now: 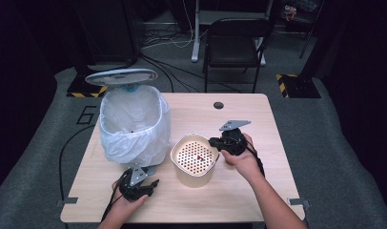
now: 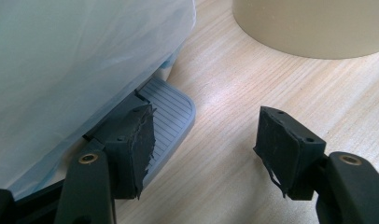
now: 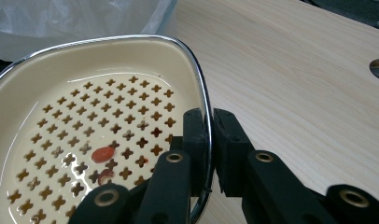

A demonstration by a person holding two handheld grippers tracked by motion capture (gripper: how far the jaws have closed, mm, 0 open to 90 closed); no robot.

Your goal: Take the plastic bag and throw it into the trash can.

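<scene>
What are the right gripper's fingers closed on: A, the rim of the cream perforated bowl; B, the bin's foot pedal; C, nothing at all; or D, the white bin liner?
A: in the right gripper view, the right gripper has one finger inside and one outside the metal-edged rim of the cream perforated bowl, pinching it.

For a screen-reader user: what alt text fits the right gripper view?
The right gripper clamps the metal rim of a cream strainer basket, one of its jaws inside and one outside. Red scraps lie on its perforated floor, on a wooden table.
</scene>
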